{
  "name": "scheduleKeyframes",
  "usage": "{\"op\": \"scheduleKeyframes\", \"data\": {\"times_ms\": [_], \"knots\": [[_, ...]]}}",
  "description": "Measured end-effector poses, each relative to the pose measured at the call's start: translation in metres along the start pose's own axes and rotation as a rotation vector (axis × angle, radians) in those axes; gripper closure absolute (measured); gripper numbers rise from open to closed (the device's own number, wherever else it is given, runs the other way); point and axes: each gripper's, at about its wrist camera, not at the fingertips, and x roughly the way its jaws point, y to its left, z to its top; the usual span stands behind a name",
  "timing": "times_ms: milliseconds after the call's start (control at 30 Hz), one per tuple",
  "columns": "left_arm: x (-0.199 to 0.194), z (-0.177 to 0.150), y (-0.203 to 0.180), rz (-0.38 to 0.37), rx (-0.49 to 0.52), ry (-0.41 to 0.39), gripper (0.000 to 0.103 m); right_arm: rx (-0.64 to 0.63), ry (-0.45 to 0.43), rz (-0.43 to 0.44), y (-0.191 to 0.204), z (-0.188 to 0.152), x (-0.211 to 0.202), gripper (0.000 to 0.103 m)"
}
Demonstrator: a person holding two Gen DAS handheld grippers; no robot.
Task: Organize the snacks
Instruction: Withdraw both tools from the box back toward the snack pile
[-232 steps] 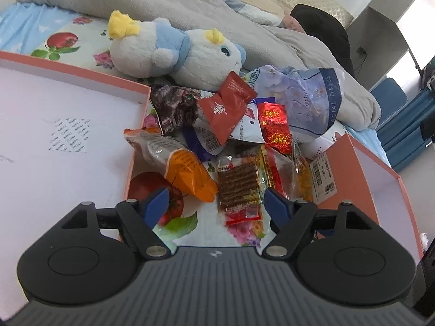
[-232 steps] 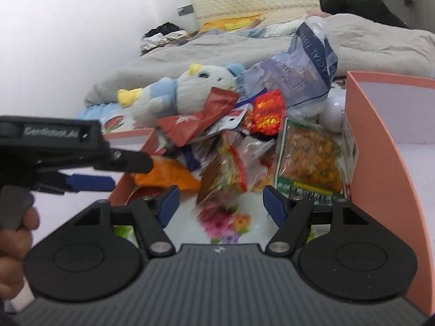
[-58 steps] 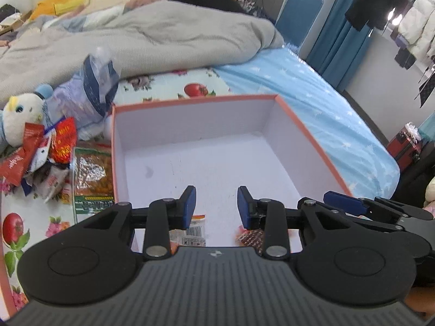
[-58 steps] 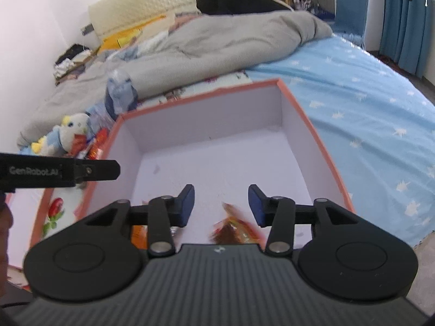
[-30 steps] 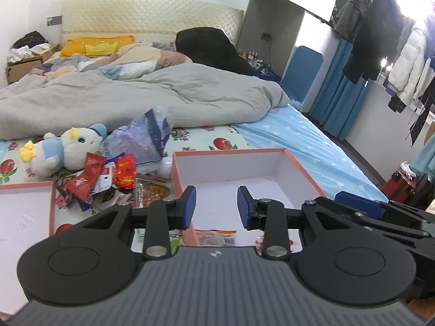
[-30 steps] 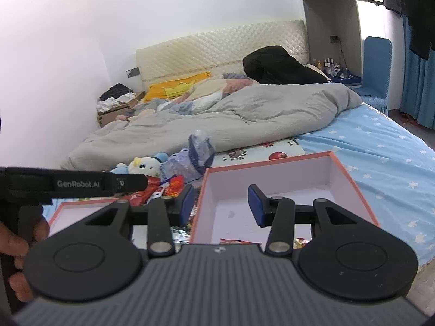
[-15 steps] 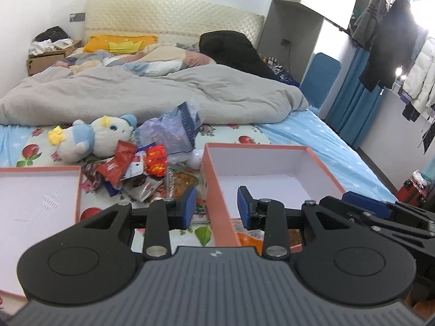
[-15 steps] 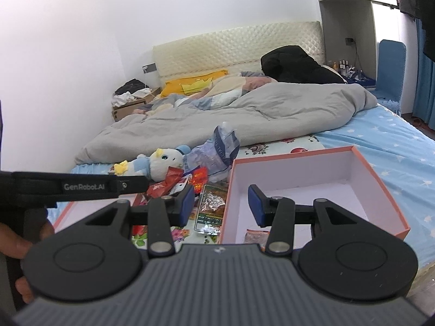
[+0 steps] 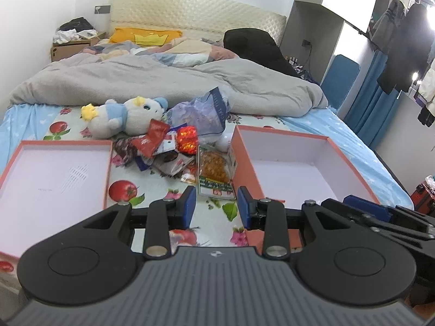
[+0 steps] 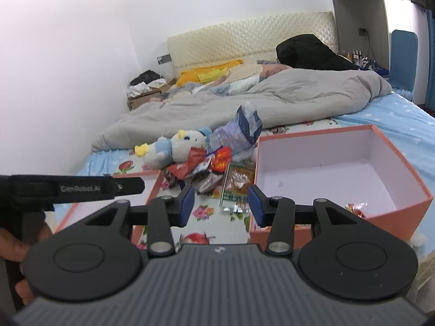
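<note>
A bedroom: a bed [image 9: 68,133] with fruit-print sheet, grey duvet [image 9: 163,81] and padded headboard [image 9: 195,11]. Ahead of the left gripper [image 9: 216,205] and right gripper [image 10: 220,205], whose fingers are spread and hold nothing, lies a heap of bright foil snack packets [image 9: 176,149], between two orange boxes [image 9: 242,157]. One packet [image 10: 354,207] sits inside the right box.

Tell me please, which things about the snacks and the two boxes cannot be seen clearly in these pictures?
- Near end of the orange box floor: left wrist view, hidden behind the left gripper; in the right wrist view the right gripper covers part, and only one red wrapper shows.
- Snack pile: packets overlap; how many there are is unclear, lower ones are covered.
- Green-edged packet print: too small and blurred.
- Box lid: cut by the left edge.
</note>
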Motion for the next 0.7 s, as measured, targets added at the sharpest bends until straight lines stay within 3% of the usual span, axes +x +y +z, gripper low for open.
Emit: {"op": "scheduleKeyframes", "data": {"times_ms": [467,700], "knots": [[-0.005,-0.025,0.035,0.048,-0.04,0.032,0.063,-0.096,0.045,-0.009,0.033,-0.025,0.011,0.056],[0.014,-0.034,0.055,0.045,-0.079,0.058,0.056,-0.106,0.074,-0.027,0.041,-0.035,0.028,0.056]]}}
